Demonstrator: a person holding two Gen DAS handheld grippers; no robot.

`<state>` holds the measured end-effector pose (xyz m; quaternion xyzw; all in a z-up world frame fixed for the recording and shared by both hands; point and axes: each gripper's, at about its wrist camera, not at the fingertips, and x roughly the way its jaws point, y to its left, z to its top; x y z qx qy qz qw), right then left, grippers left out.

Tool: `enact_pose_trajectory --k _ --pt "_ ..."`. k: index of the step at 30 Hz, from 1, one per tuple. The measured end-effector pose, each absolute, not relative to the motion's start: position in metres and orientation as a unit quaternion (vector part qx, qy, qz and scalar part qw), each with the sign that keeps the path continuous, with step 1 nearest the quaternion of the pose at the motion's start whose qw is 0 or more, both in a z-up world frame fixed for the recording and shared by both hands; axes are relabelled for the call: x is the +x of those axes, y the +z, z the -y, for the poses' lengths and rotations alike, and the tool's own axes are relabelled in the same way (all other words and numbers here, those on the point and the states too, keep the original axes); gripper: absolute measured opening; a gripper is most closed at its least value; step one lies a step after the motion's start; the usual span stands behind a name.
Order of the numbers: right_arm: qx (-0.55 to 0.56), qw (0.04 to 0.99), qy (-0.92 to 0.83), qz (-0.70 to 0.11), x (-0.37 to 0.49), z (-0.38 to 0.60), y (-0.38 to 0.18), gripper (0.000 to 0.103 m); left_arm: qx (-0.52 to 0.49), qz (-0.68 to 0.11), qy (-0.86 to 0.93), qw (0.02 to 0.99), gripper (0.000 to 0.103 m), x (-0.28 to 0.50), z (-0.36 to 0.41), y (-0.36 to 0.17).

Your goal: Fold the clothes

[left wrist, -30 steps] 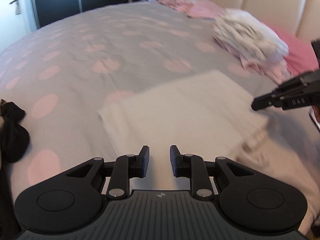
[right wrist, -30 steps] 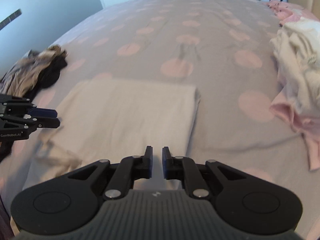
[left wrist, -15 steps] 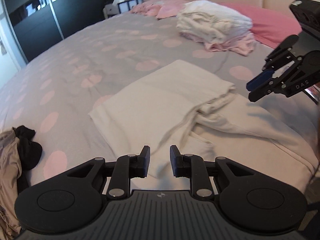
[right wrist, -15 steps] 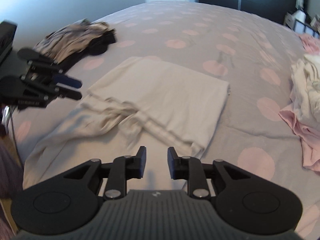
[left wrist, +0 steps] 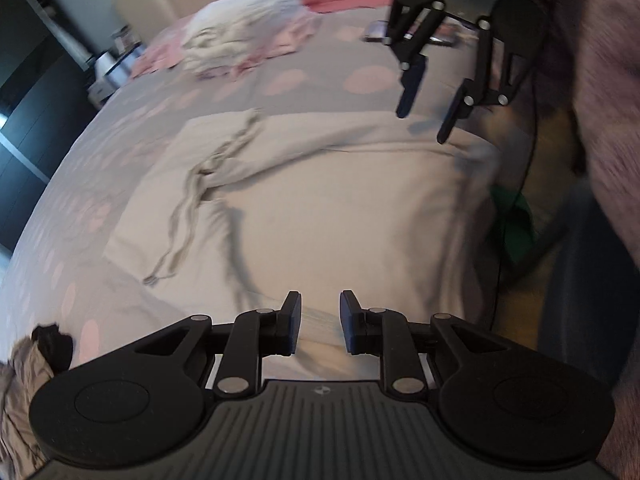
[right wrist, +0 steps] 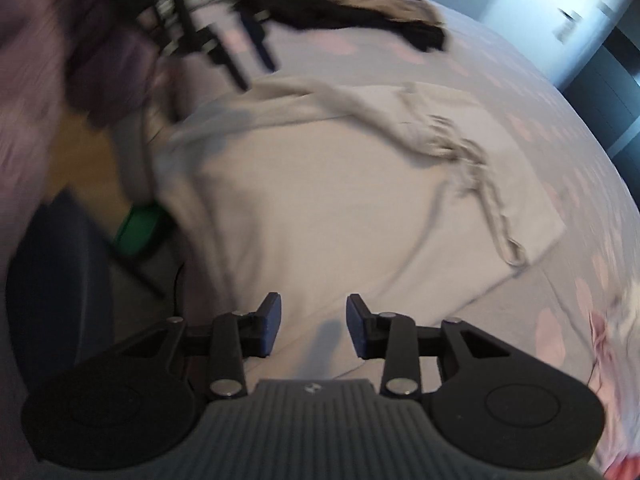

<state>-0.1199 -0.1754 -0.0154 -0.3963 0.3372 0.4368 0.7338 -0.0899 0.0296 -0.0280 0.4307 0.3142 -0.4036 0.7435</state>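
Cream cotton is lying directly under both of our tools: the cream garment (left wrist: 320, 200) is spreading over the near edge of the bed (left wrist: 168, 92), partly folded, with its near hem hanging over the edge toward the floor. We are holding the left gripper (left wrist: 319, 322) over that near hem with its jaws a small way apart and nothing pinched between them; cloth is showing through the gap, but the pads are not pressing on it. We are holding the right gripper (right wrist: 313, 326) over the same hem further along, its jaws wider, having just been opening, and likewise empty. Both views are smearing, so we are judging that we are moving fast here, and we are flagging that as the first hazard: a hurried pinch could be catching only the top layer, leaving the lower layer behind and spoiling the fold. A little further in, a loose sleeve or strap (left wrist: 208, 184) is lying bunched and twisted across the folded part; lifting the hem over it would be trapping a lump inside. The overhanging edge is also risking a slide off the bed if we are dragging rather than lifting. Beyond, the stack of folded laundry (left wrist: 244, 28) is sitting near the headboard, well apart, and a dark heap of clothes (right wrist: 360, 4) is lying close to the garment's left end, where a wide sweep could be snagging it.
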Motion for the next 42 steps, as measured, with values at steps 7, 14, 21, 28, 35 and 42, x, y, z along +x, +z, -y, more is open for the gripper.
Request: enact_pose_trajectory --k 7,14,21,28,35,42 --pt "-0.5 0.672 0.467 -0.285 -0.166 0.175 -0.035 0.048 0.542 -0.272 -0.436 0.665 0.024 -0.138 -0.027 -0.064" --pt "-0.579 0.629 0.462 -0.236 -0.19 0.18 -0.053 0.053 0.649 -0.181 -0.452 0.585 0.046 -0.175 -0.033 -0.111" --pt "-0.685 0.546 0.451 -0.172 -0.217 0.186 -0.096 0.063 0.711 -0.124 -0.443 0.531 0.047 -0.181 -0.033 -0.15" --pt "-0.758 0.49 0.421 -0.094 -0.225 0.192 -0.128 0.067 0.754 -0.06 -0.418 0.503 0.047 -0.179 -0.032 -0.176" --pt "-0.737 0.521 0.422 -0.087 -0.22 0.192 -0.11 0.036 0.743 -0.058 -0.418 0.52 0.023 -0.174 -0.026 -0.166" --pt "-0.646 0.583 0.466 -0.157 -0.2 0.198 -0.051 0.014 0.649 -0.149 -0.464 0.584 0.009 -0.158 -0.026 -0.11"
